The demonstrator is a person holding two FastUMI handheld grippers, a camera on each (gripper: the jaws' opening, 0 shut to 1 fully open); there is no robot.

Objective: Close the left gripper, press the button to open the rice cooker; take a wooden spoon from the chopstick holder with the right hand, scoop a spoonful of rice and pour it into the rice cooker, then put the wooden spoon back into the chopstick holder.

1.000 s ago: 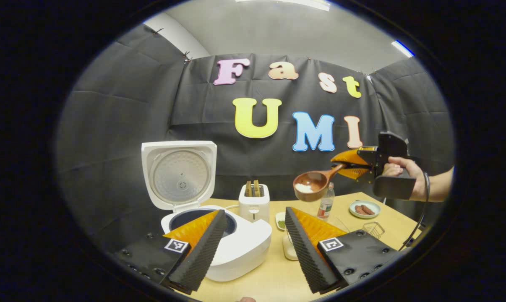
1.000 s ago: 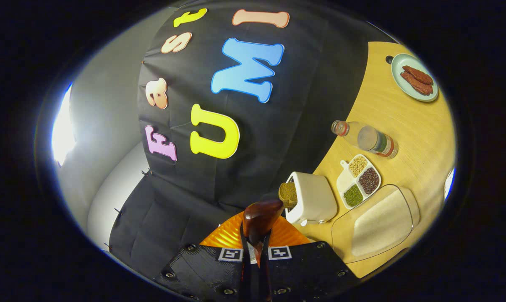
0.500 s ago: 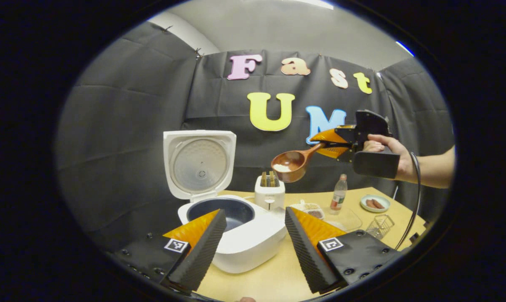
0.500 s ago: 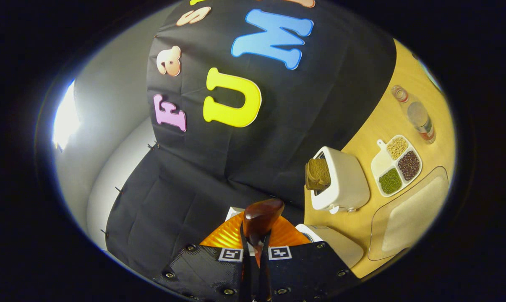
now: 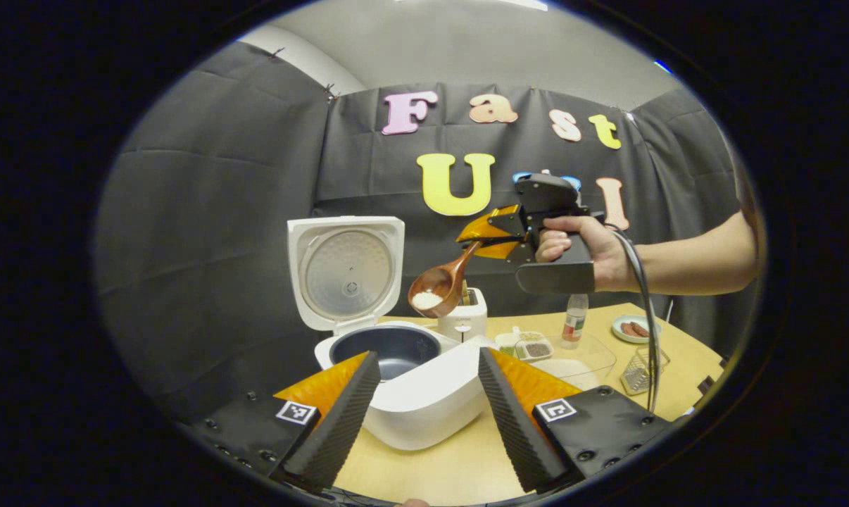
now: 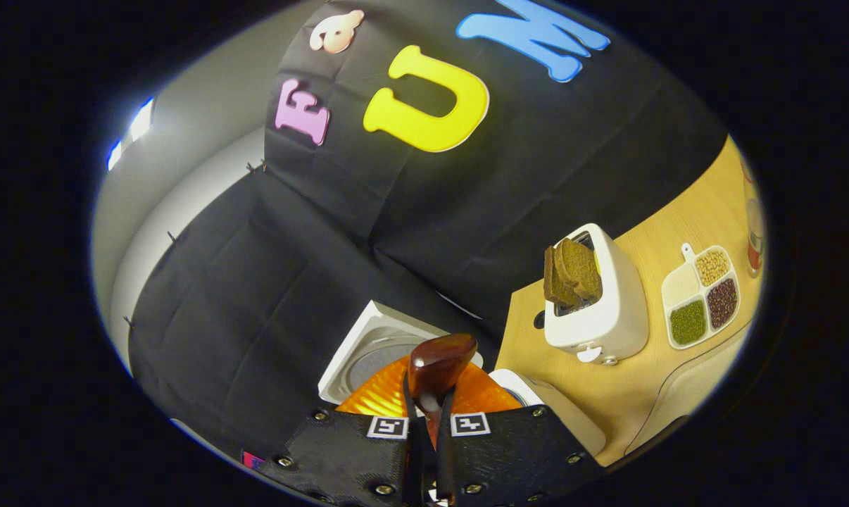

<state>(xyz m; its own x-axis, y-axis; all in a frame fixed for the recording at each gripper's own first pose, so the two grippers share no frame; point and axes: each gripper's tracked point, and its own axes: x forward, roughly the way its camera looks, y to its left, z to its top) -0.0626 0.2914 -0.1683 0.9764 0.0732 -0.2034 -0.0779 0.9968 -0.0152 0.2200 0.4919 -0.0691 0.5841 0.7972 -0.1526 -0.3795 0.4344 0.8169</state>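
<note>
My right claw (image 5: 482, 238) grips the spoon (image 5: 438, 287) by its handle, both fingers clamped tight on it. The bowl, with rice (image 5: 426, 300) in it, hangs above the open cooker (image 5: 403, 373), toward its 1 o'clock rim. My left claw (image 5: 424, 408) gapes wide, holding nothing, low before the cooker. The toaster (image 6: 597, 303) stands on the table (image 6: 629, 394).

Right gripper (image 5: 498, 236) carries the wooden spoon (image 5: 438, 285) leftward from 3 o'clock toward centre, bowl with rice now just above the open rice cooker (image 5: 403, 373), handle tilting down.
</note>
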